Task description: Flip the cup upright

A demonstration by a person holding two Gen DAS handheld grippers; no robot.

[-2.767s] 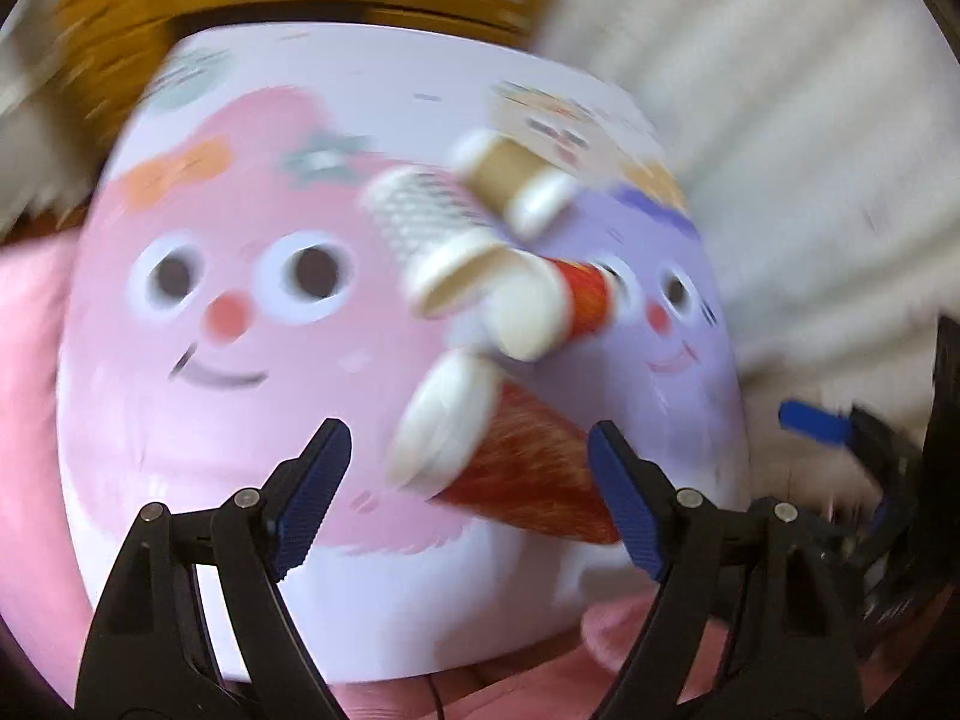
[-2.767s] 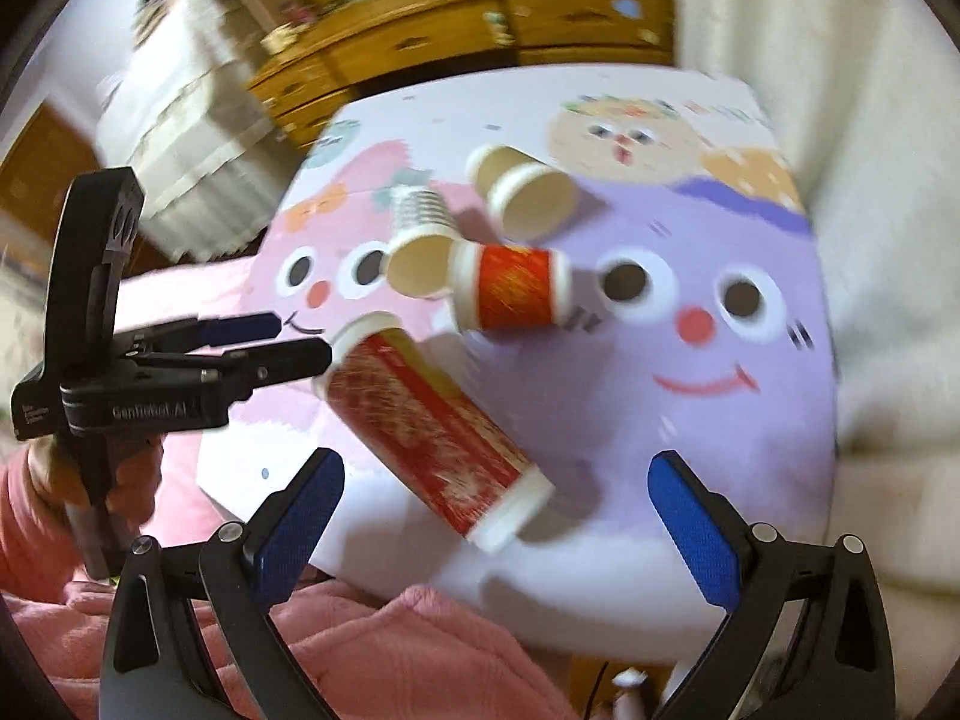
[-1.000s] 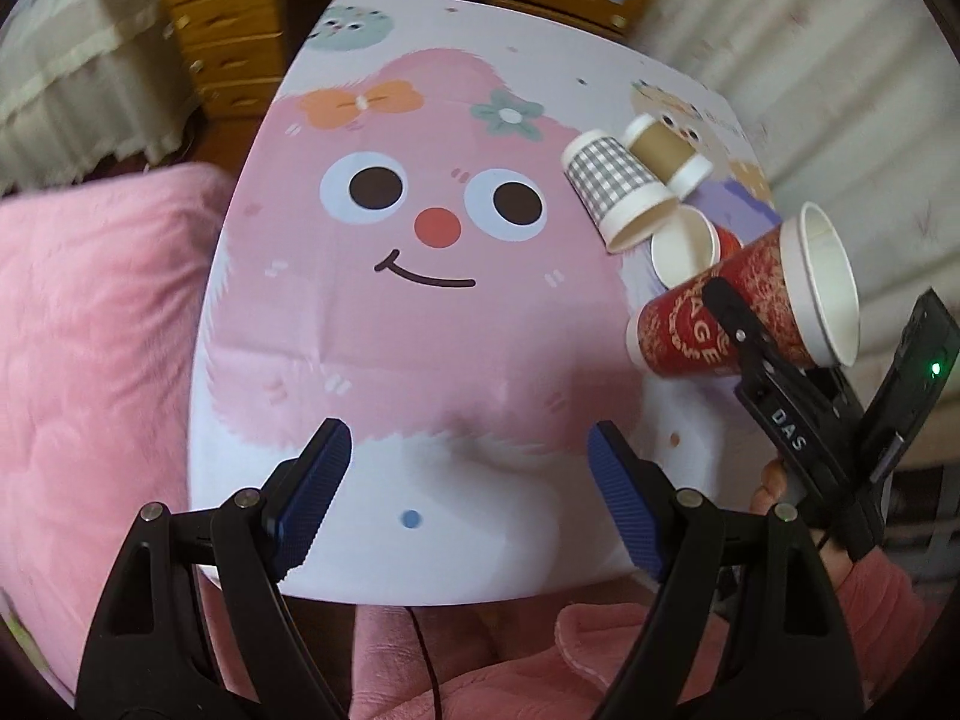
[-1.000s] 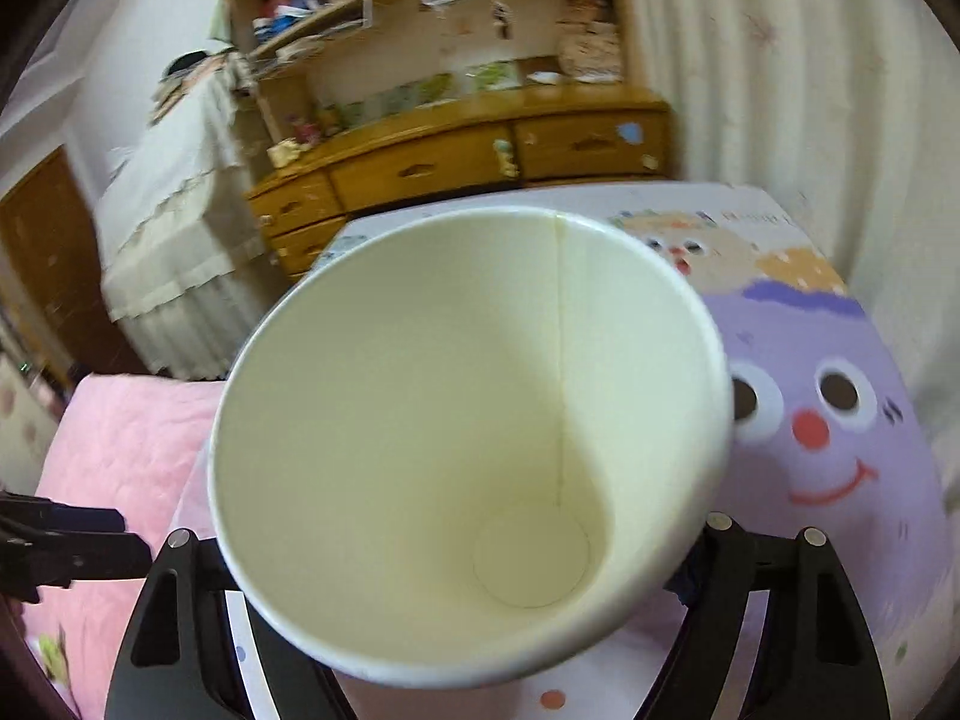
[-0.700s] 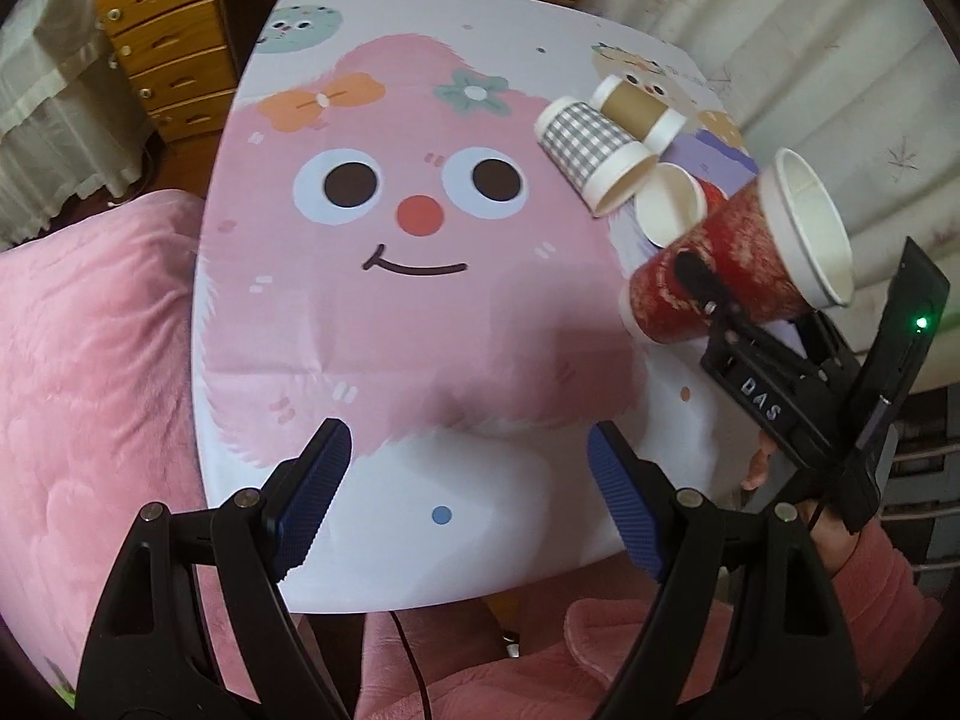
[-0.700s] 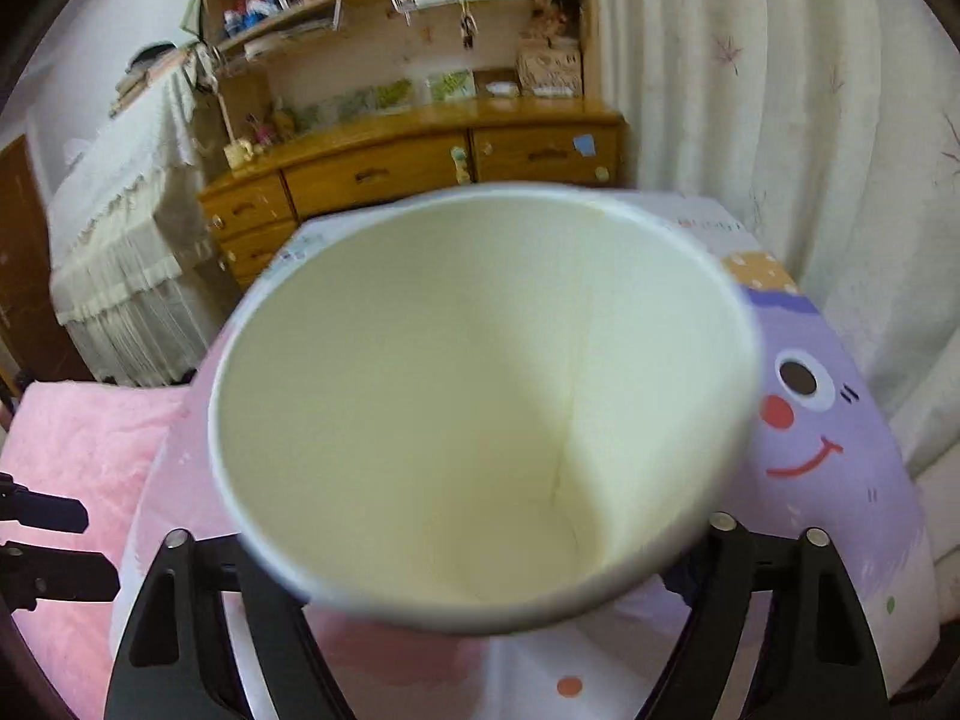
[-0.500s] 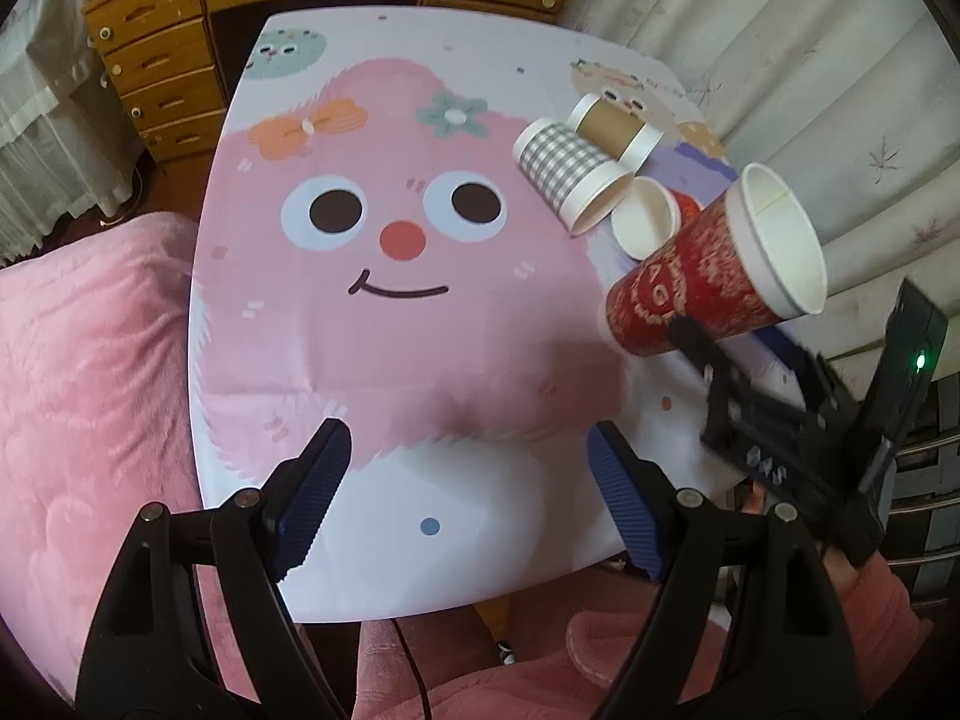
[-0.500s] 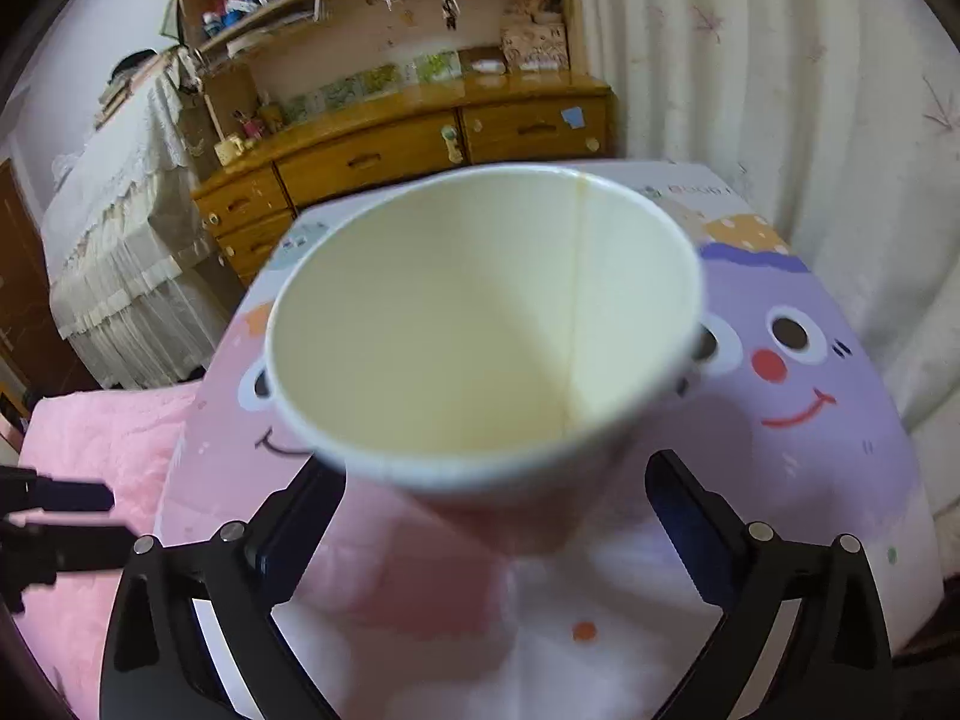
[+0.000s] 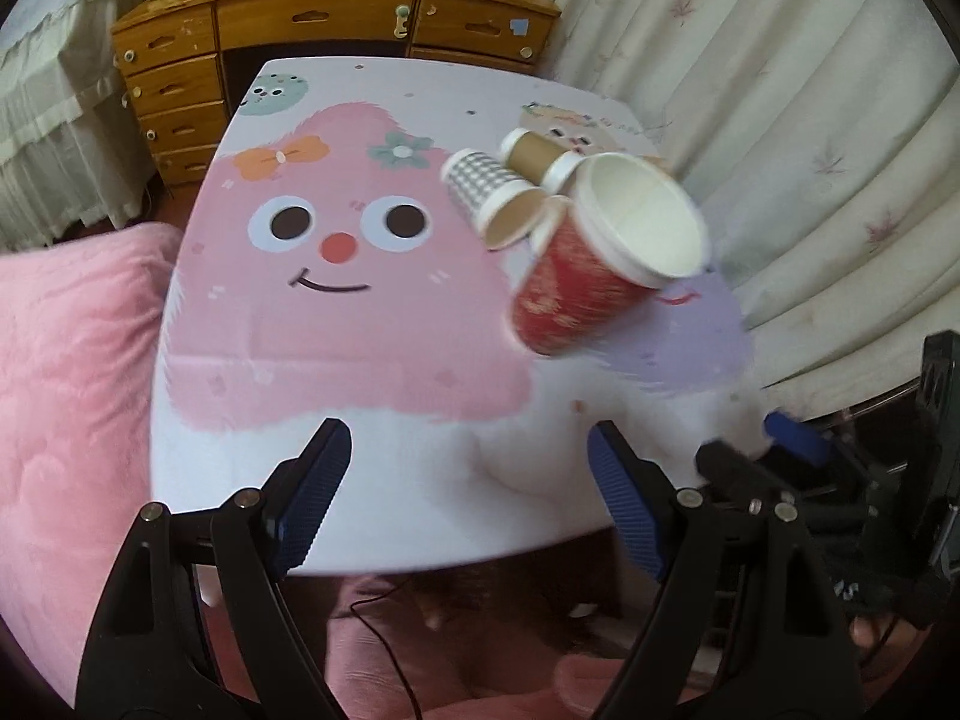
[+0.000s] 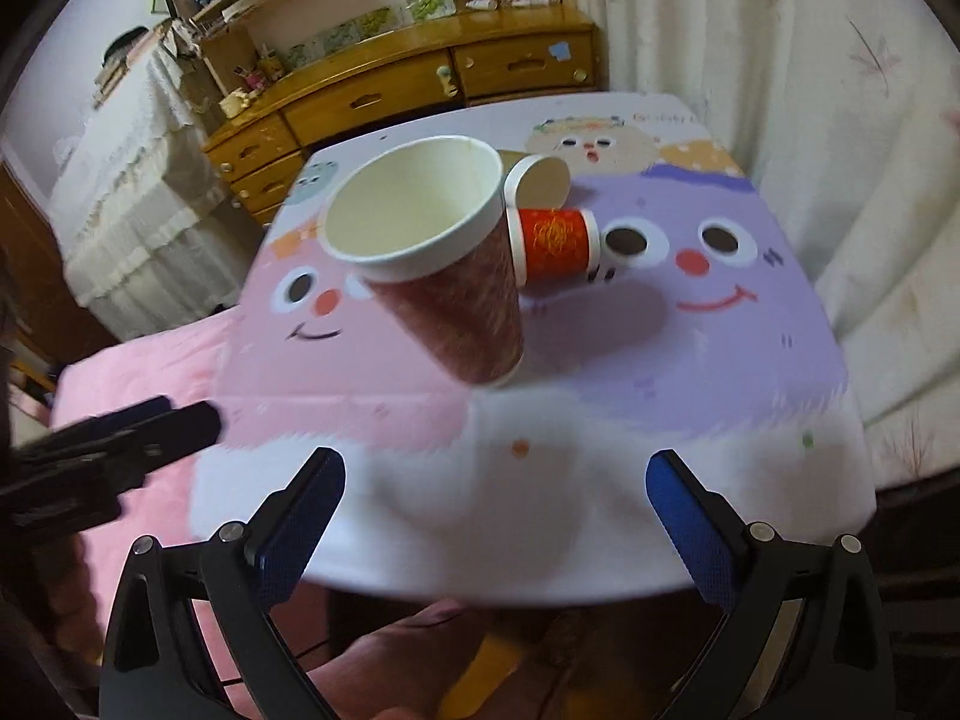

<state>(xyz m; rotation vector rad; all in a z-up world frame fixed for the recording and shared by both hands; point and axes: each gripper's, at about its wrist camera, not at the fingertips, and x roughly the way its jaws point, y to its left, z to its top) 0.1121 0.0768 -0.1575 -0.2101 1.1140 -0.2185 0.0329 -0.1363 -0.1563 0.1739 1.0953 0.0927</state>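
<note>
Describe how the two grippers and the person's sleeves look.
Each gripper, left and right, has black clamp-like arms with silver rivets and ribbed blue pads. A thin black cable hangs below the left one. The sleeve is pink and fluffy.

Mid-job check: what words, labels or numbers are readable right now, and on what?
Nothing reads clearly.
Tablecloth: pale lettering by the far edge, too blurred to read.
Big red cup: printed pattern, motion-blurred, no legible words.
Small red cup: gold emblem, too small to read.
</note>
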